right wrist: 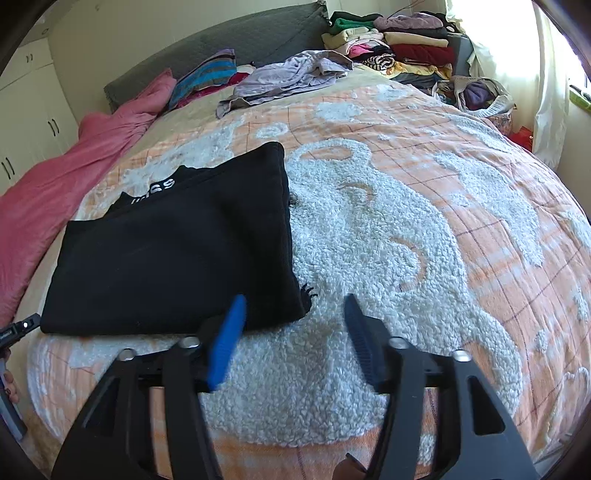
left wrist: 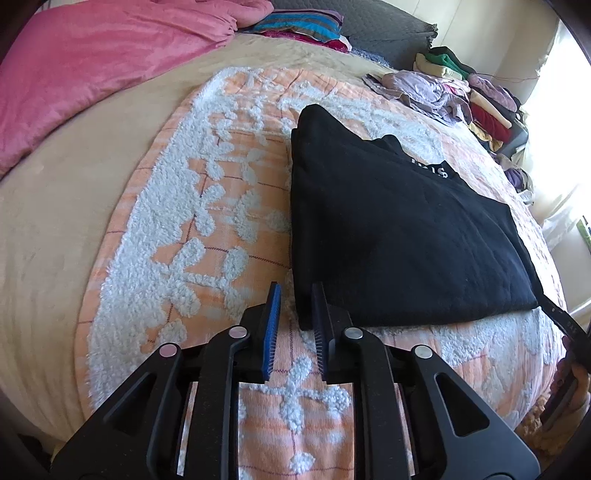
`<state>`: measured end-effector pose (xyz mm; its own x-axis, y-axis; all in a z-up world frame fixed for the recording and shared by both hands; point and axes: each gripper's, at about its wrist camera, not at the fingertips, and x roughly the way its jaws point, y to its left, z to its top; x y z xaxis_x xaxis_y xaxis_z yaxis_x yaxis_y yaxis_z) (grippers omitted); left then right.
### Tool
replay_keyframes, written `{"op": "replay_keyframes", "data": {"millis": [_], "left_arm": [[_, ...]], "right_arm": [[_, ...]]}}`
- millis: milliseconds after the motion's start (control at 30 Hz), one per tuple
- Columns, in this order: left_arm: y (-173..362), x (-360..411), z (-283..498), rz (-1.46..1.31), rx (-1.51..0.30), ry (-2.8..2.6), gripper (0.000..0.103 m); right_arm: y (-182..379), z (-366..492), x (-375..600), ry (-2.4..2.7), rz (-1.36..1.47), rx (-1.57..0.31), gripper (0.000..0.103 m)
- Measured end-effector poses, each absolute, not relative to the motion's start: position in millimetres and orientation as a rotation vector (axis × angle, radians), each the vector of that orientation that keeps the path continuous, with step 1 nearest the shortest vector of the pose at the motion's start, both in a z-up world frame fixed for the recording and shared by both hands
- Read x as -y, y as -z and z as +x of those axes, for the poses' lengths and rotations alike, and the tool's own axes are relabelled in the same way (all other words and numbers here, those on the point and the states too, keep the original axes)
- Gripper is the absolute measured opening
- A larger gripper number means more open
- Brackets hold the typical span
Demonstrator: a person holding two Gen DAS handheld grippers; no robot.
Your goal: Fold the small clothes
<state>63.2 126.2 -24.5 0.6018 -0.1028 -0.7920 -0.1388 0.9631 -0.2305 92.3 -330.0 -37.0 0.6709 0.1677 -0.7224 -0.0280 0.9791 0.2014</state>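
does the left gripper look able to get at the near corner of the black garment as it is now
Probably yes. The left gripper is open and empty, with the near corner of the folded black garment right at its fingertips. Nothing lies between them on the orange and white blanket.

Under your view lies an orange quilt (right wrist: 461,206) with fluffy white tufted patterns. At ten o'clock a pink blanket (left wrist: 92,70) is bunched on the beige sheet (left wrist: 48,236). At twelve o'clock you see a striped pillow (left wrist: 299,27) against the grey headboard (right wrist: 229,48). White cupboards (right wrist: 29,110) stand at nine o'clock.
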Motion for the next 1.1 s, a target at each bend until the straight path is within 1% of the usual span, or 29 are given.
{"op": "replay_keyframes", "data": {"millis": [133, 200, 233, 333, 400, 433, 500, 533, 567, 633, 700, 733, 800, 833, 900, 933, 1100], "left_arm": [[23.1, -127.3, 60.5, -0.284, -0.927, -0.019, 0.012], [21.4, -126.8, 59.1, -0.282, -0.923, -0.018, 0.013], [20.6, -126.3, 58.1, -0.28, -0.922, -0.015, 0.015], [17.0, -124.2, 53.8, -0.272, -0.916, -0.015, 0.022], [13.9, -122.7, 51.2, -0.269, -0.91, -0.013, 0.027], [12.0, -121.9, 49.5, -0.268, -0.906, -0.01, 0.03], [8.3, -119.8, 46.9, -0.263, -0.897, -0.005, 0.039], [6.0, -118.4, 46.0, -0.258, -0.892, -0.003, 0.047], [4.2, -116.6, 45.3, -0.255, -0.888, -0.001, 0.05], [0.7, -114.4, 44.2, -0.249, -0.88, 0.002, 0.051], [-2.2, -113.6, 43.5, -0.252, -0.866, 0.001, 0.064], [-3.1, -113.6, 43.4, -0.253, -0.862, -0.003, 0.072], [-4.6, -113.3, 43.3, -0.252, -0.858, -0.004, 0.074], [-5.2, -113.3, 43.8, -0.255, -0.858, 0.001, 0.076], [-7.5, -112.2, 43.7, -0.261, -0.85, 0.006, 0.086], [-8.7, -111.9, 42.6, -0.26, -0.845, 0.006, 0.092], [-12.7, -108.8, 43.3, -0.242, -0.838, -0.003, 0.093]], "right_arm": [[33.6, 87.5, 330.0, -0.111, 0.192, -0.818, 0.065], [31.2, 85.1, 331.2, -0.111, 0.204, -0.809, 0.07], [30.6, 84.5, 331.2, -0.111, 0.207, -0.807, 0.076], [26.6, 80.8, 331.2, -0.111, 0.208, -0.797, 0.078], [24.0, 79.4, 329.6, -0.109, 0.204, -0.792, 0.083], [22.0, 77.8, 329.0, -0.113, 0.206, -0.785, 0.088], [18.7, 74.8, 327.9, -0.117, 0.204, -0.775, 0.089], [17.4, 73.8, 327.4, -0.117, 0.202, -0.771, 0.091], [15.1, 72.5, 326.2, -0.116, 0.201, -0.765, 0.093], [12.5, 70.9, 325.4, -0.121, 0.206, -0.757, 0.095], [9.6, 68.7, 324.5, -0.123, 0.21, -0.746, 0.096], [8.0, 67.3, 324.6, -0.122, 0.211, -0.74, 0.096], [5.2, 65.1, 324.4, -0.126, 0.212, -0.728, 0.097], [3.7, 64.5, 324.1, -0.124, 0.211, -0.723, 0.097], [1.5, 63.2, 322.7, -0.127, 0.207, -0.719, 0.097], [0.3, 62.5, 322.1, -0.129, 0.205, -0.715, 0.097], [-6.8, 58.5, 315.6, -0.132, 0.184, -0.688, 0.097]]}}
